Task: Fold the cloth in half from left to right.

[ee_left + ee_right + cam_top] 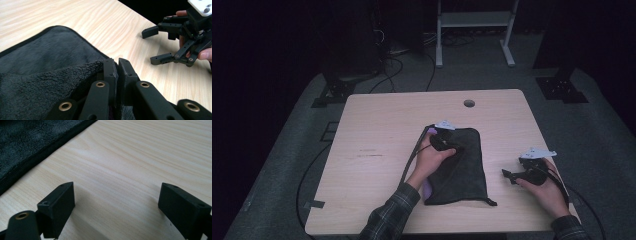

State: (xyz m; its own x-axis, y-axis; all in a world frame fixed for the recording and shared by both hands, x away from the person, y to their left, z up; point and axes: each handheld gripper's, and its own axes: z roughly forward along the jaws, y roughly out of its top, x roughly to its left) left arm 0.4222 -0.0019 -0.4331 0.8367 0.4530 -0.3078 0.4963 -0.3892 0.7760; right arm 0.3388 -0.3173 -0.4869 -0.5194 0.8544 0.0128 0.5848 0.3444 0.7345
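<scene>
Under my left gripper [448, 145] lies a dark charcoal fleece cloth [462, 172] with a plain black bound edge, and a sliver of purple [427, 189] shows at its near corner by my wrist. Both my grippers are matte black with brass-coloured rivets; my right gripper [512, 176] carries a pale grey plate on top. The table [377, 150] around them is light wood with fine grain. My sleeve [389, 215] is dark green plaid.
</scene>
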